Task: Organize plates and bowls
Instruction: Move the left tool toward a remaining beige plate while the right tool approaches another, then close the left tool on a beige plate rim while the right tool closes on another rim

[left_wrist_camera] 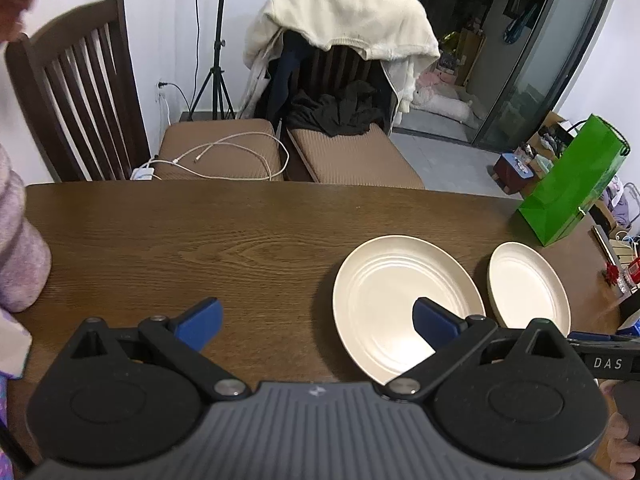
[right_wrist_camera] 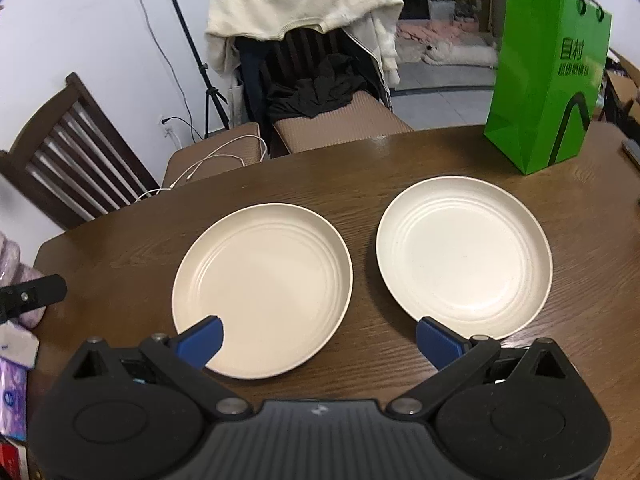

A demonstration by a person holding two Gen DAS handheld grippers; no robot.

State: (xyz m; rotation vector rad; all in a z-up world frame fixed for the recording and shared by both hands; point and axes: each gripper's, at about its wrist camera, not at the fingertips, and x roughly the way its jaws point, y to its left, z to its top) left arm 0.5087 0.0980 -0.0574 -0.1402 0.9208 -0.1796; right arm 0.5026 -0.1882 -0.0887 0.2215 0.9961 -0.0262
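2 round cream plates with faint concentric ridges and a matte finish lie side by side, apart, on my dark wood-grain surface (right_wrist_camera: 400,160). In my right wrist view the left plate (right_wrist_camera: 262,290) sits centre frame and the right plate (right_wrist_camera: 464,256) at right. My right gripper (right_wrist_camera: 318,340) has its jaws wide, 1 blue tip over the left plate's near rim. My left gripper (left_wrist_camera: 316,322) is also wide, holding nothing. A glossy green paper bag (right_wrist_camera: 548,68) stands upper right; slatted chairs (right_wrist_camera: 68,152) lie beyond.
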